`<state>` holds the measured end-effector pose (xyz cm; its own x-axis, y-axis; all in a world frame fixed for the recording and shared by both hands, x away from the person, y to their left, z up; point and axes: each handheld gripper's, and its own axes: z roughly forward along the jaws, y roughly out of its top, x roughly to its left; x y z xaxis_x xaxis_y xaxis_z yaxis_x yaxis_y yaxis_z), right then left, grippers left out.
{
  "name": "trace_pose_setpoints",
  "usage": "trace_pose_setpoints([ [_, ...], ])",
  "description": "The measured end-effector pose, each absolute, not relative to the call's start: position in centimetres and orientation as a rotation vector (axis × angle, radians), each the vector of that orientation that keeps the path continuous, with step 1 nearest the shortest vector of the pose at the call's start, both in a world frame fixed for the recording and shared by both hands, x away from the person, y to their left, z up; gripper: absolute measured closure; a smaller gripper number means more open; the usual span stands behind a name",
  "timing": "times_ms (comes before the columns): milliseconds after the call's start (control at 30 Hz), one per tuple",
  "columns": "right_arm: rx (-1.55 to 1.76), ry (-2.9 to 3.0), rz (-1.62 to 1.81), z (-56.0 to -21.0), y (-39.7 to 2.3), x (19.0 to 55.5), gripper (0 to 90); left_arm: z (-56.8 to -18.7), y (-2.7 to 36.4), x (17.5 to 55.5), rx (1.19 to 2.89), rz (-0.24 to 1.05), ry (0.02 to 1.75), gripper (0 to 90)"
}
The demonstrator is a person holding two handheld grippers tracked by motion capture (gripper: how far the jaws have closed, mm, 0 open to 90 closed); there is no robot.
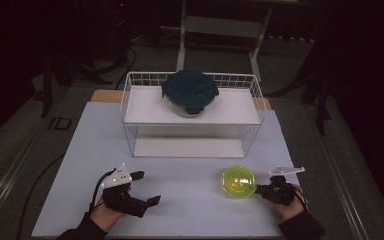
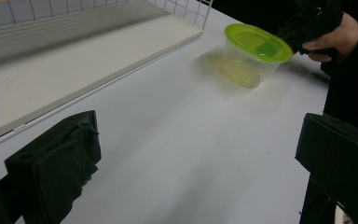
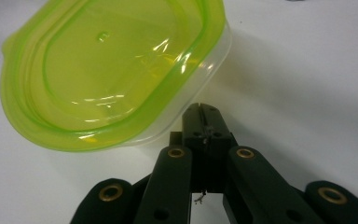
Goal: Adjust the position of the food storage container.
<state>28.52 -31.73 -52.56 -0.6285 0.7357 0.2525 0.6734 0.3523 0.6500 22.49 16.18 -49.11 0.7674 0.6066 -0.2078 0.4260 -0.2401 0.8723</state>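
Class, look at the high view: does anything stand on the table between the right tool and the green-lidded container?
Nothing visible does. The right tool, jaws shut, is already at the rim of the green-lidded container, with no object between them.

No readable text, label, brand, number or sign appears on anything here.

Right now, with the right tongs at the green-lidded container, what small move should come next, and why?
Probably lift the green-lidded container slightly off the table. The right tongs look shut, pinched on its rim, and it already tilts in the left gripper view. The wire rack, with a dark-lidded bowl on top, stands farther back. The left tongs are open and apart.
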Motion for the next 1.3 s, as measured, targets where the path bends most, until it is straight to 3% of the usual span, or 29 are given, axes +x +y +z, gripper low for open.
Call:
trace_pose_setpoints([
  [300,1.341,2.502,1.148,-52.7,-32.3,27.8,90.0,-49.1,16.2,22.4,1.876,0.213,0.791,0.0],
  [967,1.246,2.607,1.129,-53.0,-27.3,29.7,90.0,-49.1,16.2,22.4,1.873,0.215,0.786,0.0],
  [1300,1.244,2.6,1.14,-52.8,-27.2,29.6,90.0,-49.1,16.1,22.4,1.875,0.215,0.784,0.0],
])
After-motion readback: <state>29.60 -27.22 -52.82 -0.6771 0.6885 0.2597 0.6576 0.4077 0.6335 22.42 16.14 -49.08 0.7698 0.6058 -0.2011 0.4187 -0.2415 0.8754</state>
